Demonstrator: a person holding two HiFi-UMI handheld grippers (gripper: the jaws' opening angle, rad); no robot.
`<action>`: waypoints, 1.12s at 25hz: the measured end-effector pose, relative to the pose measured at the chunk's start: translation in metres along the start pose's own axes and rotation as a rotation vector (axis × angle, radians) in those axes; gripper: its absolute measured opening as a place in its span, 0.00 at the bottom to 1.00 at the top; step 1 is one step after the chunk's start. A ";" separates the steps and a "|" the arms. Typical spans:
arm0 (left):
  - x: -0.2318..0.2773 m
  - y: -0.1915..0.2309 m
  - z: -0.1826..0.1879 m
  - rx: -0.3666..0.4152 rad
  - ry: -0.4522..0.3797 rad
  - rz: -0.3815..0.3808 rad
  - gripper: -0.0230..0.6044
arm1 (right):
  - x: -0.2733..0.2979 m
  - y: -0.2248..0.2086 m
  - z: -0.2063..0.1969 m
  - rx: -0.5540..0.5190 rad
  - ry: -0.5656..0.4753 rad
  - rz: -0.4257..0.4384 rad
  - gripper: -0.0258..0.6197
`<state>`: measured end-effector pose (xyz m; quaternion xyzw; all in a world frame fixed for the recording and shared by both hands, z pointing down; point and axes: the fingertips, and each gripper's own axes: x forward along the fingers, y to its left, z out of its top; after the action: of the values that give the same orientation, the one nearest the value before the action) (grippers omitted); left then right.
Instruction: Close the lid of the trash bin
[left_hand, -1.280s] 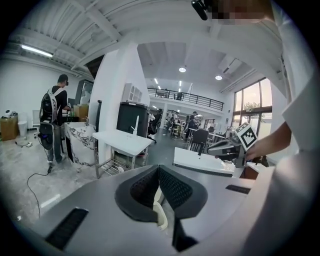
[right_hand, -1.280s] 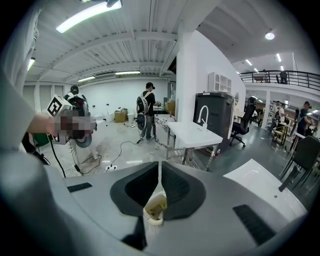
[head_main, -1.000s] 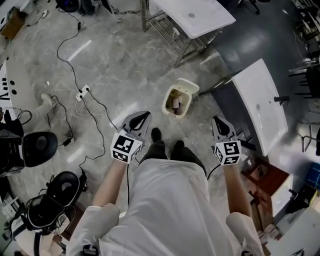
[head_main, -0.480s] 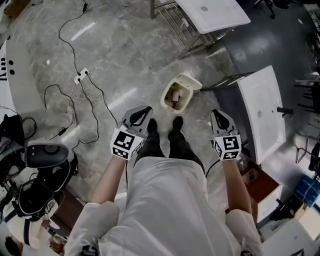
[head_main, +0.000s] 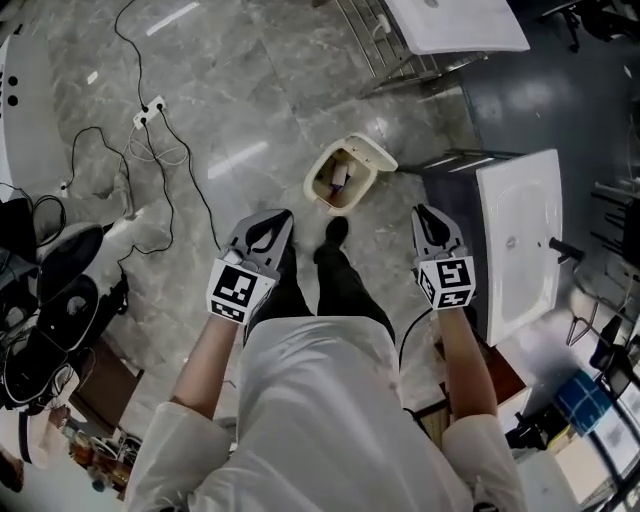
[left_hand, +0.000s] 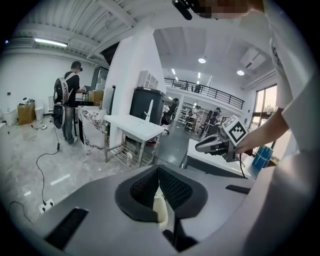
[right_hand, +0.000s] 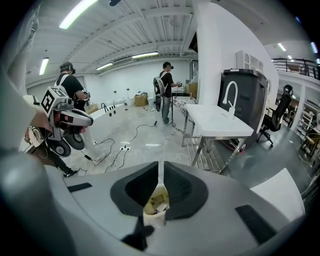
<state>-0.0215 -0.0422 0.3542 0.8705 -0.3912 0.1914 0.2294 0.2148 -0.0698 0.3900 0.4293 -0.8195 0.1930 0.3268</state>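
Observation:
A cream trash bin (head_main: 338, 180) stands on the grey floor with its lid (head_main: 373, 155) tipped open at the back right; scraps lie inside. My left gripper (head_main: 270, 222) hovers to the bin's lower left, jaws together and empty. To the bin's lower right my right gripper (head_main: 426, 214) hangs shut, holding nothing. Both are apart from the bin. In the left gripper view the bin (left_hand: 160, 212) shows below the closed jaw tips (left_hand: 158, 169). The right gripper view has the bin (right_hand: 156, 204) just under its own closed tips (right_hand: 160, 165).
A white sink table (head_main: 515, 240) stands close on the right, another (head_main: 455, 20) with a metal rack behind the bin. Cables and a power strip (head_main: 150, 105) run over the floor at left, beside dark equipment (head_main: 50, 300). The person's foot (head_main: 335, 232) is near the bin.
The person has stepped toward the bin. Both grippers have sunk and come nearer to it, staying shut. The bin's lid is still open.

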 end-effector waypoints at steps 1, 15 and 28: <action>0.004 0.000 -0.002 -0.005 0.005 0.007 0.06 | 0.005 -0.004 -0.003 -0.003 0.009 0.010 0.09; 0.062 -0.002 -0.037 -0.053 0.050 0.084 0.06 | 0.100 -0.044 -0.066 -0.092 0.161 0.151 0.09; 0.095 -0.025 -0.074 -0.118 0.086 0.098 0.06 | 0.184 -0.062 -0.105 -0.117 0.244 0.270 0.24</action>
<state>0.0454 -0.0429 0.4575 0.8262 -0.4336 0.2162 0.2873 0.2279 -0.1478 0.5966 0.2689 -0.8339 0.2377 0.4194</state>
